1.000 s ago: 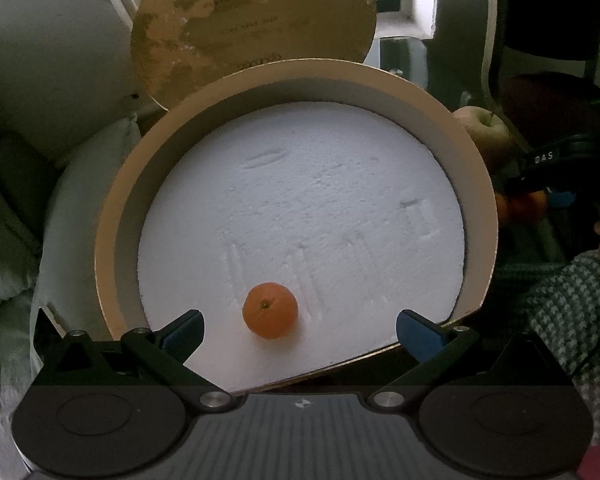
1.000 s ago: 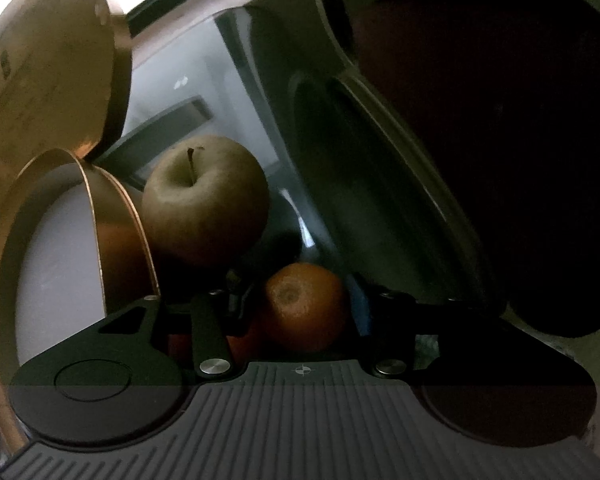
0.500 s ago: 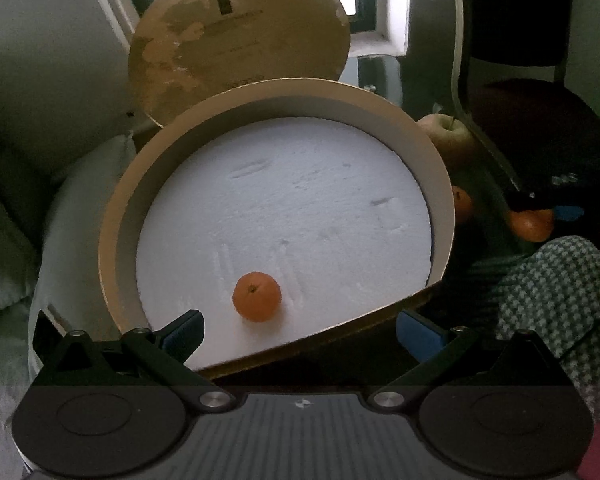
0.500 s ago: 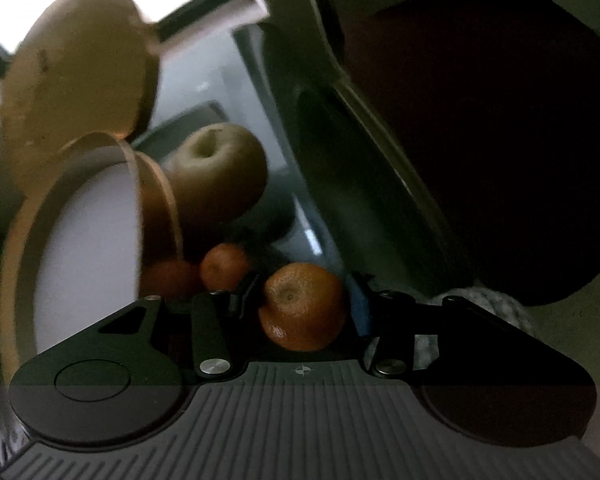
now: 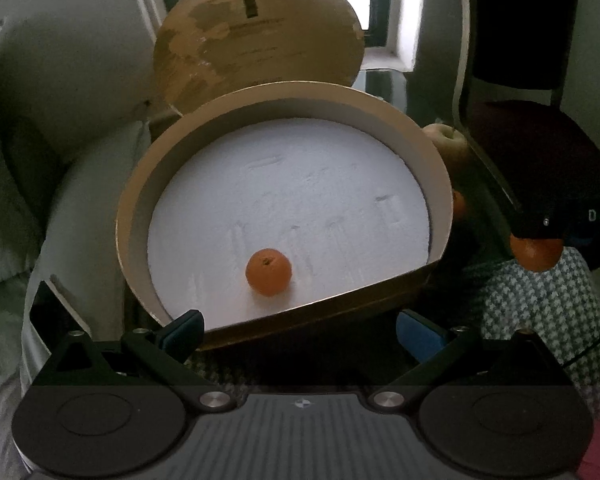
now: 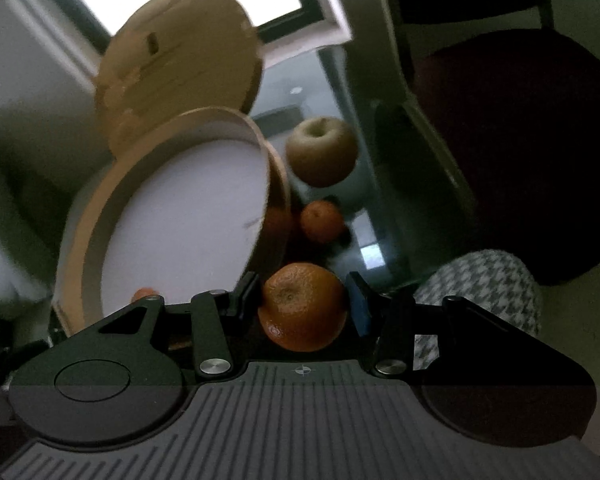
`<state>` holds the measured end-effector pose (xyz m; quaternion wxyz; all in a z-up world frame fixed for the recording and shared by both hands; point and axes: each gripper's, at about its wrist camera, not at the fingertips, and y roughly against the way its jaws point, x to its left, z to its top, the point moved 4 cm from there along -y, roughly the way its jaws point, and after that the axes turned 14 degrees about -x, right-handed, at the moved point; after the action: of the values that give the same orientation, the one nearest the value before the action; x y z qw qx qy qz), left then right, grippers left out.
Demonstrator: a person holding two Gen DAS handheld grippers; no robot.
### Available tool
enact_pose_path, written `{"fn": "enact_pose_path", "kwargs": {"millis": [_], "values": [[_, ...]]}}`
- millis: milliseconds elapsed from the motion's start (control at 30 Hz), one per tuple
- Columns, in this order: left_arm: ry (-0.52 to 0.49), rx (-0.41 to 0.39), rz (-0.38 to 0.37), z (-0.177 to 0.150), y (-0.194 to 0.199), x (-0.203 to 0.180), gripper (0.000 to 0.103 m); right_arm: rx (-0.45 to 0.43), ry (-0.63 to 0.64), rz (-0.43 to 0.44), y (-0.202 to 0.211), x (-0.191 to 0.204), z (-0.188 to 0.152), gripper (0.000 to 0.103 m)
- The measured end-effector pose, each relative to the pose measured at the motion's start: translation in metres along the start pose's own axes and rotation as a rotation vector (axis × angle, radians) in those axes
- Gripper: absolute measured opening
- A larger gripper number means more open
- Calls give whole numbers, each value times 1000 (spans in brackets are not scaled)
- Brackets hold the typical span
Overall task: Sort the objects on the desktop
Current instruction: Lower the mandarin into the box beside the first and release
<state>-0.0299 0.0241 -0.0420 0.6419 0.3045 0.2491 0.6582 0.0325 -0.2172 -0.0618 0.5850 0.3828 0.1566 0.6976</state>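
Note:
A round golden box (image 5: 136,208) with a white foam floor holds one small orange (image 5: 268,272). Its lid (image 5: 260,36) leans upright behind it. My left gripper (image 5: 300,330) hovers open over the box's near rim with nothing between its fingers. My right gripper (image 6: 302,300) is shut on a larger orange (image 6: 304,308), held in the air to the right of the box (image 6: 172,216). In the left wrist view that gripper (image 5: 536,240) and its orange (image 5: 536,256) show at the right edge. An apple (image 6: 322,152) and another orange (image 6: 322,220) lie on the glass table beyond.
A chair with a dark red seat (image 6: 520,140) stands to the right of the glass table (image 6: 300,80). Houndstooth fabric (image 5: 540,312) lies at the lower right. A pale cushion (image 5: 80,220) sits left of the box. A bright window is behind.
My right gripper has risen with the orange, away from the apple and the other orange, swinging toward the box. The left gripper has drawn back and up, so the box looks smaller.

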Motion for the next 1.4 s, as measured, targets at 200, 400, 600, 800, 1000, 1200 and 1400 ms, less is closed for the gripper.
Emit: {"fn": "enact_pose_path", "kwargs": {"millis": [200,400,600,800,1000,1200,1400], "values": [[43,5,11,-7,0,20,102,-1,45,26,3,25,-4,48],[114,10,51,-12,-2,53,102,-13,101,42,1,55,0,48],[185,15,131,-17,-5,93,102,-19,185,100,-14,96,12,48],[242,22,187,-21,-5,121,102,45,277,142,-49,134,6,49],[264,49,184,-28,-9,126,102,153,377,139,-91,156,-19,49],[270,60,177,-30,-13,127,102,234,431,123,-118,162,-43,49],[273,71,173,-32,-15,127,102,272,439,111,-134,158,-54,49]]}}
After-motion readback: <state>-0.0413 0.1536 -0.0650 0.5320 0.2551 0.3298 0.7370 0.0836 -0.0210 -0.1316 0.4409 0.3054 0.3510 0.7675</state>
